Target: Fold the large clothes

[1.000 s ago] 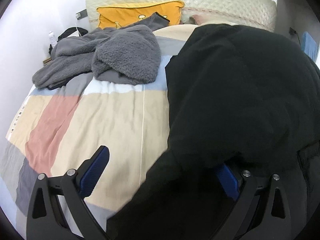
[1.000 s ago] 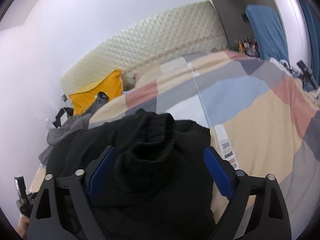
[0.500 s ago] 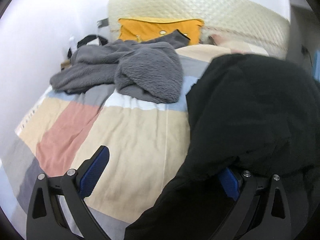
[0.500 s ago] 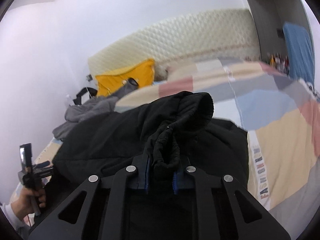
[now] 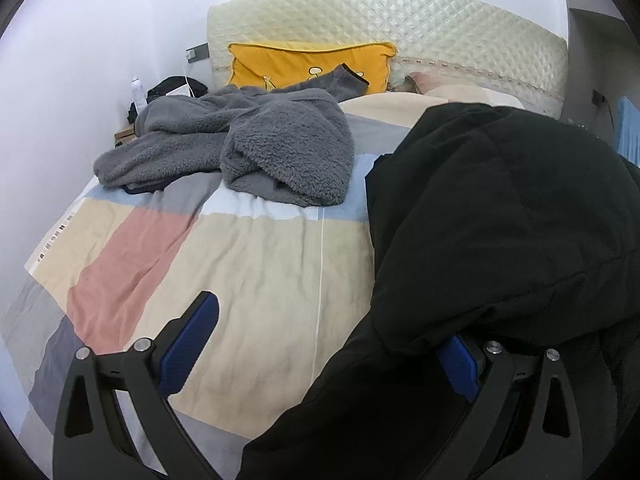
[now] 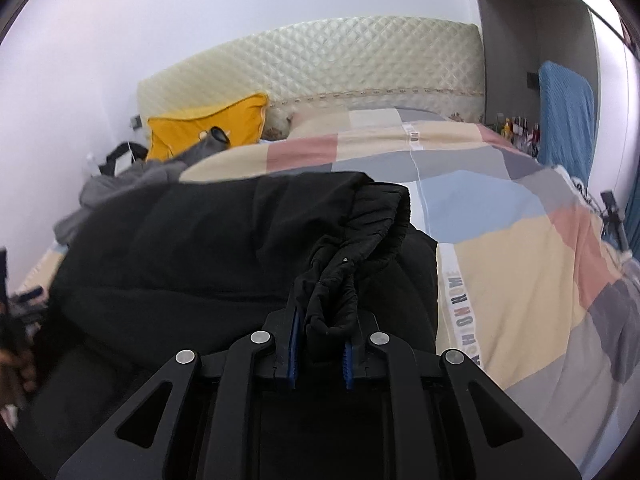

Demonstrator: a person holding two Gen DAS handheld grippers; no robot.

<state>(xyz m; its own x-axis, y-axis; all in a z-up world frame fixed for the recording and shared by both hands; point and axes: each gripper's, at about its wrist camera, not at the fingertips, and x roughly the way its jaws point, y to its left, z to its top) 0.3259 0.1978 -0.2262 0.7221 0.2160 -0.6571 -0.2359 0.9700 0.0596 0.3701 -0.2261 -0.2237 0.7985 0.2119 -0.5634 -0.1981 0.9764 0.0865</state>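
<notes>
A big black padded jacket (image 5: 500, 216) lies bunched on the right part of the patchwork bedcover (image 5: 256, 276). Its edge drapes over the right finger of my left gripper (image 5: 326, 344), whose jaws stand wide open over the cover with nothing pinched. In the right wrist view the same jacket (image 6: 208, 248) fills the middle. My right gripper (image 6: 320, 344) is shut on the jacket's gathered elastic cuff (image 6: 352, 252), which sticks up between the blue pads (image 6: 294, 344). At the left edge a hand (image 6: 14, 364) holds the other gripper.
A grey fleece garment (image 5: 248, 148) lies heaped at the far left of the bed, before a yellow pillow (image 5: 308, 66) and a quilted cream headboard (image 5: 400, 24). A bottle (image 5: 138, 92) stands by the wall. A blue cloth (image 6: 564, 116) hangs at the right.
My right gripper went from wide open around the black cuff to shut on it, and it rolled. The left gripper stayed open and turned a little toward the jacket.
</notes>
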